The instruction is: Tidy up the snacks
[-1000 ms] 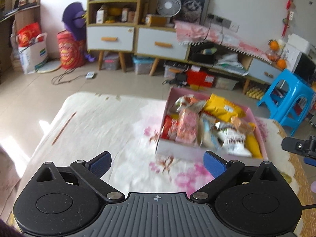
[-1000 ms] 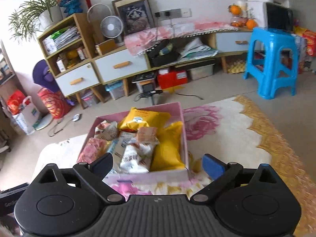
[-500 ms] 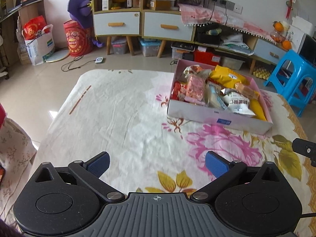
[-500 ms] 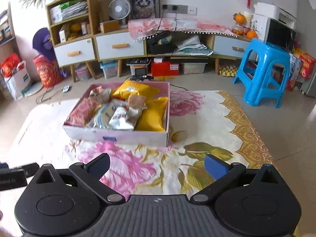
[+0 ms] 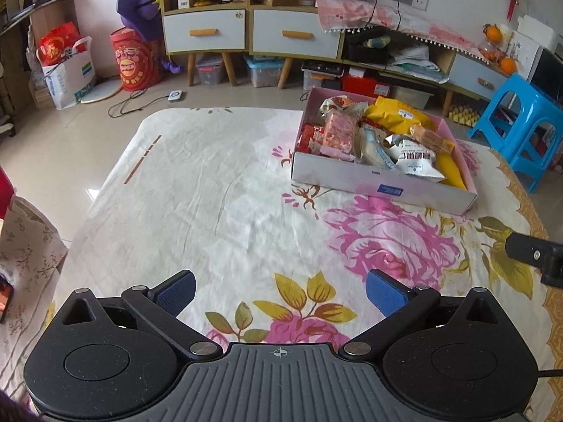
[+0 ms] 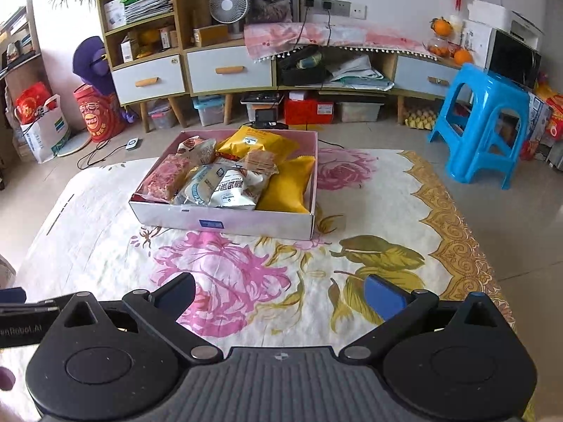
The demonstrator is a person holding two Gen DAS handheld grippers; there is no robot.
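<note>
Snacks boxed, both hand-held grippers apart and empty.

We hold the left hand-held gripper (image 5: pixel 279 290) and right hand-held gripper (image 6: pixel 278 290) low over the near surface (image 5: pixel 218 211), well short of the box (image 6: pixel 225 219) at its far side, where the snacks (image 6: pixel 228 179) lie heaped inside its walls. Open cloth lies left and near; the right edge runs close.

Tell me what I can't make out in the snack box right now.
- Lower snacks: both views, covered by the top packets in the pink box.
- Red packet: left view, partly under the pink packet.
- White packet text: too small.
- Far corner: behind yellow bag.
</note>
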